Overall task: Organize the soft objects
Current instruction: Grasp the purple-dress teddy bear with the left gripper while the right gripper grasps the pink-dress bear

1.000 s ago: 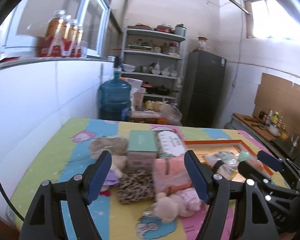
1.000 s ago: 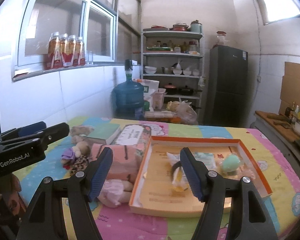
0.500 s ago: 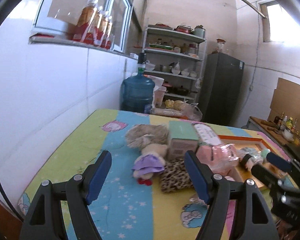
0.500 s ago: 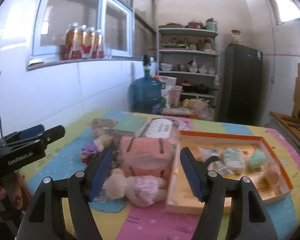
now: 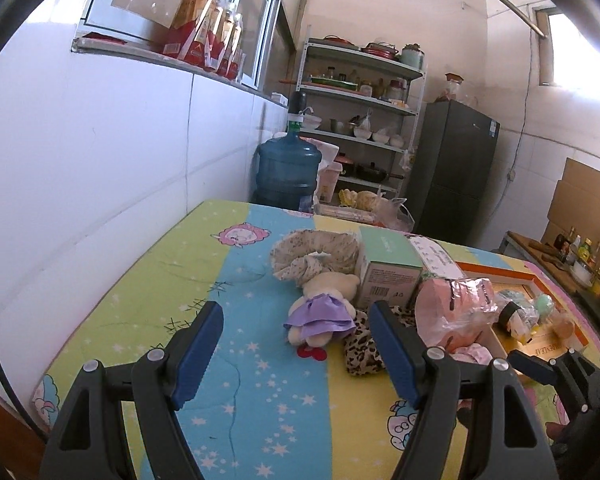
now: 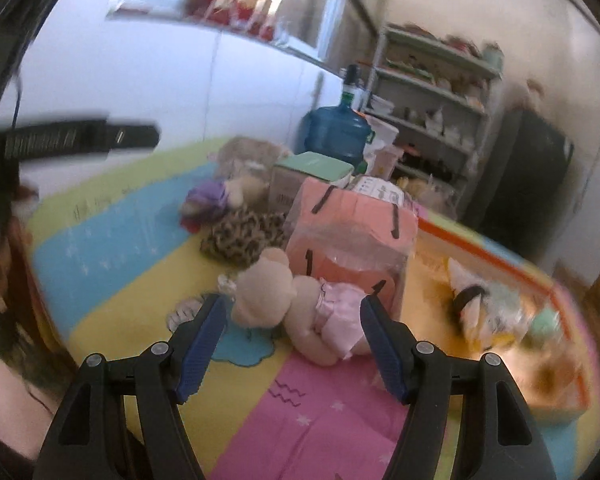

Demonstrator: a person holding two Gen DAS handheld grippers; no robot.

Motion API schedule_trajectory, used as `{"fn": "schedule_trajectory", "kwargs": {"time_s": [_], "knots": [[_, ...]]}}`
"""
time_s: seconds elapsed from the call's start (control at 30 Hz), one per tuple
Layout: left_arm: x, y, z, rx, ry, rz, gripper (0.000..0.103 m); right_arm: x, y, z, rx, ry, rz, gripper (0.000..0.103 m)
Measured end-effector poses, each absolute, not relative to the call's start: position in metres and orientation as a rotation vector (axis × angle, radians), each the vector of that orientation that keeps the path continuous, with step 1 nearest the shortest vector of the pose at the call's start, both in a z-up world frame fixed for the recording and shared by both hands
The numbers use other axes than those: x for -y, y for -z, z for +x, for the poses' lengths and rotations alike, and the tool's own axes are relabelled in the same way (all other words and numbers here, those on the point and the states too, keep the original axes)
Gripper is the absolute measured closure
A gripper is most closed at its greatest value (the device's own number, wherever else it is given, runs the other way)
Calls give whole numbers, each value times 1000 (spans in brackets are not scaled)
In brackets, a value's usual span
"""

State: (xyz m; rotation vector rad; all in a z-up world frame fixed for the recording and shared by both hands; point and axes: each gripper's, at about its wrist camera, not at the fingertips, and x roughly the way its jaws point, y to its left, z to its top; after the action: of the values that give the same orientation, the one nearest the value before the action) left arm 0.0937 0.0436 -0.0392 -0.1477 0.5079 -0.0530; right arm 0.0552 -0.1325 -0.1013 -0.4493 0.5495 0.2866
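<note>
White-tiled walls [image 5: 100, 152], metal shelf rack [image 5: 360, 120], dark fridge [image 5: 456, 172], sunlit window [image 5: 580, 56].

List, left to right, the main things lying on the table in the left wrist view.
Doll in purple dress → leopard-print pouch → pink bag in clear plastic → orange-rimmed tray.

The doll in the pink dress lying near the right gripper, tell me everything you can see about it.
The doll in the pink dress is a small plush figure with a round beige head, beige limbs and a frilly pale pink dress. It lies on its side on the colourful mat, head toward the leopard-print pouch, its back close against the pink plastic-wrapped pack. The right gripper frames it with open jaws, pads not touching it. The picture is blurred, so face details cannot be made out.
</note>
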Motion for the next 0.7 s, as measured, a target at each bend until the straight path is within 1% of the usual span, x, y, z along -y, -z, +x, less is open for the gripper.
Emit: {"fn": "schedule_trajectory", "kwargs": {"time_s": [0.1,0.3,0.5,0.53,0.57,0.67,0.7], "knots": [[-44,40,96,-511,51,-151,28,122,113,55,-524,-283,-600,32],[-45,43,100,-521,50,-145,28,110,132,65,-509,-328,-804,32],[-47,48,107,-542,55,-142,28,112,135,86,-550,-378,-792,32],[-48,49,109,-548,59,-142,28,113,134,90,-562,-388,-774,34],[-48,50,111,-555,62,-139,28,115,133,95,-583,-402,-747,48],[-46,53,118,-575,77,-117,28,117,132,103,-611,-404,-695,58],[-44,53,121,-581,85,-111,28,119,129,103,-617,-410,-662,58]]}}
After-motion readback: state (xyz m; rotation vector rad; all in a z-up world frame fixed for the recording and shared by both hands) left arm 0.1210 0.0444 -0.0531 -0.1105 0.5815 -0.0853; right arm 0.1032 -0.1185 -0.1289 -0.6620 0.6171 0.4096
